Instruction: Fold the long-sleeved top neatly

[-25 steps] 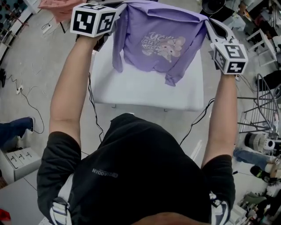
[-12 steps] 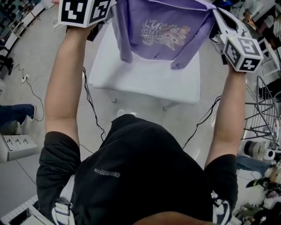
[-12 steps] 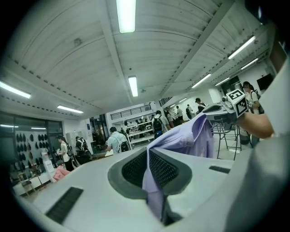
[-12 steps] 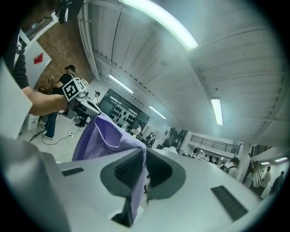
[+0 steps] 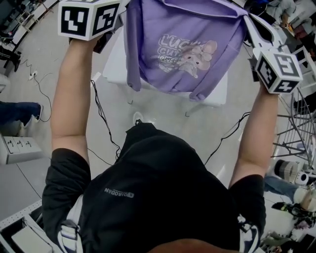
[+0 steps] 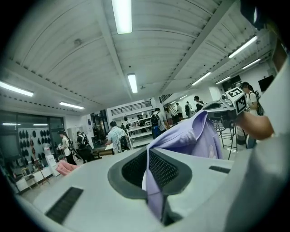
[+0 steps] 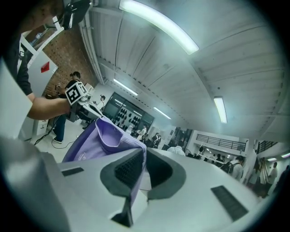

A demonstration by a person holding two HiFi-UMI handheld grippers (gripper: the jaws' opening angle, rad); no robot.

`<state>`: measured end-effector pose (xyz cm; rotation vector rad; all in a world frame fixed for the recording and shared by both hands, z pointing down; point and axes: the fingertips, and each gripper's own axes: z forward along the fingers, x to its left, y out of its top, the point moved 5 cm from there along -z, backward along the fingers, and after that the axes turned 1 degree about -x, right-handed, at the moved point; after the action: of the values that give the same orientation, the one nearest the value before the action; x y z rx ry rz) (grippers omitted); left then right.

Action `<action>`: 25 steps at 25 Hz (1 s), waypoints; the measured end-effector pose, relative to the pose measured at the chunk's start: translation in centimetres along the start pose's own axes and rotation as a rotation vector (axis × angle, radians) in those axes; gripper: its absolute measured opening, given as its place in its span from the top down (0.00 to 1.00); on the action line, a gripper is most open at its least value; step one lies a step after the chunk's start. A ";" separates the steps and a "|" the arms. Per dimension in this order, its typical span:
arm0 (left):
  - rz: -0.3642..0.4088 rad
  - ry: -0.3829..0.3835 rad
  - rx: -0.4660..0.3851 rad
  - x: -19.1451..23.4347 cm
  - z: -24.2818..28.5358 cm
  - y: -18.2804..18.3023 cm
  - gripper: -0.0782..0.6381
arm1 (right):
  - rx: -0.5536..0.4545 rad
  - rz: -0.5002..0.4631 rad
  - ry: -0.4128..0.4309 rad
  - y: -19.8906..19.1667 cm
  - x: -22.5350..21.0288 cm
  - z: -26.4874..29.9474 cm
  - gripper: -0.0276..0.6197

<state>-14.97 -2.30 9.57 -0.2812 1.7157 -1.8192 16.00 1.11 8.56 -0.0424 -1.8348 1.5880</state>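
A lilac long-sleeved top point(image 5: 182, 49) with a cartoon print hangs spread in the air over the white table point(image 5: 111, 66). It is held by its two shoulders, with the sleeves dangling at its sides. My left gripper point(image 5: 122, 6) pinches the left shoulder at the top left, and my right gripper point(image 5: 245, 21) pinches the right shoulder at the top right. In the left gripper view the jaws are shut on a fold of the lilac cloth point(image 6: 153, 181). The right gripper view shows the same, its jaws shut on the cloth point(image 7: 136, 174). Both gripper views point level across the room.
Cables point(image 5: 98, 128) trail over the floor in front of the table. A wire rack point(image 5: 301, 128) stands at the right, and a white box with sockets point(image 5: 19, 148) lies at the left. Several people stand far off in the room behind.
Both grippers have lifted the top higher and brought it nearer to the person, so it now hangs over the table's near edge. Both grips are unchanged.
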 end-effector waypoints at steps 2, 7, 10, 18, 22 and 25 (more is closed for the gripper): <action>-0.027 -0.003 0.029 -0.1 0.6 -1.5 0.87 | 0.016 0.017 0.008 -1.1 0.5 0.4 0.91; -0.097 -0.030 0.145 0.2 5.0 -7.4 0.87 | 0.126 0.073 0.006 -7.0 1.2 3.4 0.91; -0.150 -0.061 0.198 2.0 8.9 -10.2 0.87 | 0.193 0.109 -0.012 -10.5 0.6 7.1 0.91; -0.189 -0.142 0.368 3.3 19.1 -21.2 0.87 | 0.381 0.208 -0.047 -23.9 1.7 13.9 0.91; -0.179 -0.189 0.419 4.6 23.9 -23.7 0.87 | 0.439 0.257 -0.073 -27.1 0.4 17.2 0.91; -0.181 -0.206 0.436 6.9 27.6 -24.0 0.87 | 0.483 0.257 -0.088 -27.7 -1.6 20.8 0.91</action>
<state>-12.21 -29.76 34.55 -0.4316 1.1488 -2.1550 17.75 -24.29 32.11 0.0119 -1.5071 2.2090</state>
